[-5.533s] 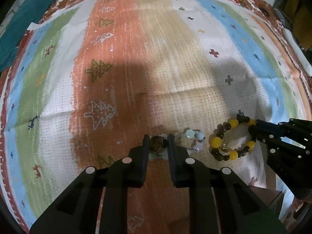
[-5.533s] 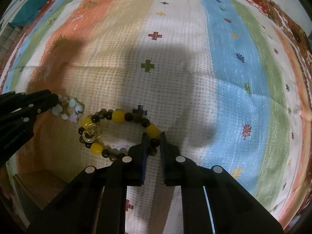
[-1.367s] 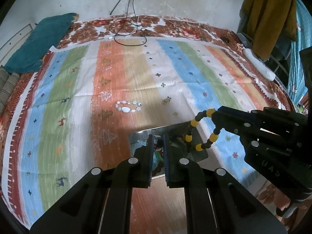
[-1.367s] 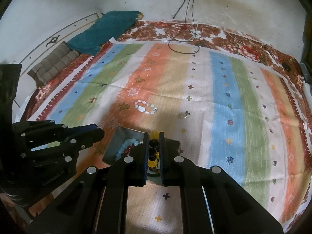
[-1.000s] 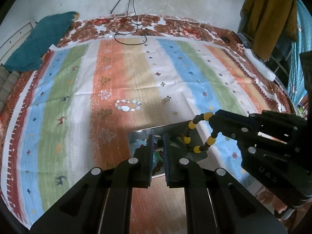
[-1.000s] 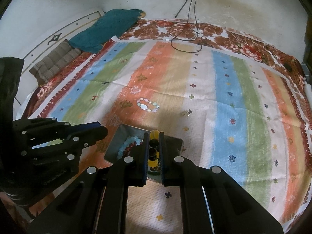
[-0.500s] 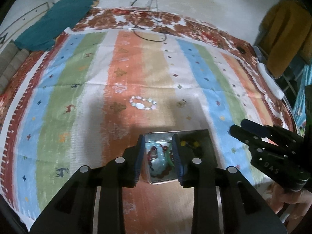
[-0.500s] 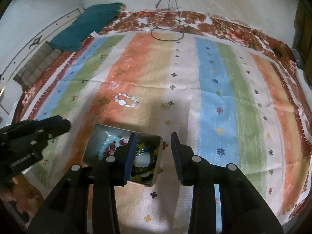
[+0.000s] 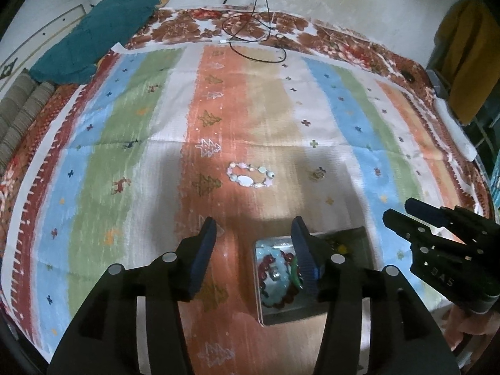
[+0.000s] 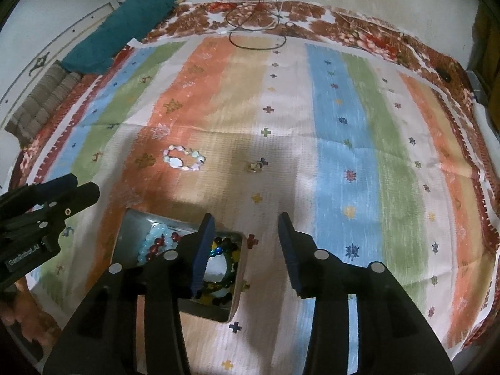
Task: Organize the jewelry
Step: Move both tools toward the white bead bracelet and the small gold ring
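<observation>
A metal tin (image 9: 359, 234) (image 10: 131, 228) sits on the striped cloth near its front edge and holds several bead bracelets, among them pale blue, dark red and yellow-and-dark ones (image 10: 156, 242). A pale bead bracelet (image 9: 250, 178) (image 10: 184, 158) lies on the orange stripe farther back. A small gold ring (image 9: 318, 173) (image 10: 257, 166) lies to its right. My left gripper (image 9: 253, 247) is open and empty above the tin's left side. My right gripper (image 10: 247, 243) is open and empty above the tin's right edge.
The striped cloth (image 9: 125, 156) covers a floor mat. A teal cushion (image 9: 103, 34) lies at the back left, a black cable (image 9: 256, 40) at the back middle, a white object (image 9: 456, 134) at the right edge. A yellow garment (image 9: 468, 62) hangs at the right.
Both grippers have opened wide. The yellow-and-dark bracelet that my right gripper held a second ago now lies in the tin. Both grippers have drawn back and up a little.
</observation>
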### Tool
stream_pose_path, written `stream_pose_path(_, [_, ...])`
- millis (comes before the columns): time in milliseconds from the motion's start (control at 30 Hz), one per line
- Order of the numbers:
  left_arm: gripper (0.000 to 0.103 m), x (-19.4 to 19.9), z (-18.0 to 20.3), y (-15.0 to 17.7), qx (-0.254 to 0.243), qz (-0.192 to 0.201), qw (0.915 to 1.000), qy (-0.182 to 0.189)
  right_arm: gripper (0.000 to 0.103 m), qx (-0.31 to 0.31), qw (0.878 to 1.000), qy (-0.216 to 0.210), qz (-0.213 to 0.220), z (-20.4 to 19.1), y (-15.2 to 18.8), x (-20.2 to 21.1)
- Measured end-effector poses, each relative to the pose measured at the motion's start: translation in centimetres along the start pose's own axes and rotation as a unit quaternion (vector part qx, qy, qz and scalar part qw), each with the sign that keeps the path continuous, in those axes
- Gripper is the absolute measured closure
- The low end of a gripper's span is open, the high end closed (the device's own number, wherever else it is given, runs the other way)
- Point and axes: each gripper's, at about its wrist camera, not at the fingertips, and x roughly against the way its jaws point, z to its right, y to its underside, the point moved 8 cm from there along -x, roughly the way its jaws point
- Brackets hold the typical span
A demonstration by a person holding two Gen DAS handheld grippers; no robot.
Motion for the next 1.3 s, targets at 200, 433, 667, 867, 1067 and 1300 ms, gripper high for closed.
stream_pose_path(200, [0.053, -1.7, -0.6, -1.2, 0.001, -0.011, 0.9999, -0.013, 0.053, 0.002, 1.0, 0.003, -0.009, 0.1, -0.8, -1.4])
stream_pose_path(433, [0.049, -3.1, -0.9, -2.1, -0.006, -0.02, 0.9996, -0.02, 0.053, 0.009, 1.0, 0.008, -0.018, -0.2, -1.6, -2.7])
stream_pose_path(667, [0.049, -5.1, -1.2, -2.6, -0.014, -0.038, 0.9985, -0.036, 0.05, 0.0, 0.999, 0.006, -0.034, 0.0, -2.4, -4.8])
stream_pose_path(867, [0.047, -6.8, -1.7, -3.0, -0.019, -0.051, 0.9974, -0.048, 0.05, 0.003, 0.999, 0.004, -0.044, 0.0, -2.9, -6.3])
stream_pose_path(1067, [0.047, -8.3, -1.9, -3.3, -0.027, -0.062, 0.9962, -0.055, 0.05, 0.005, 0.998, 0.006, -0.054, 0.1, -3.2, -7.7])
stream_pose_path(1300, [0.047, -10.3, -2.4, -3.2, -0.028, -0.078, 0.9946, -0.062, 0.05, 0.008, 0.998, 0.008, -0.069, 0.1, -3.6, -9.3])
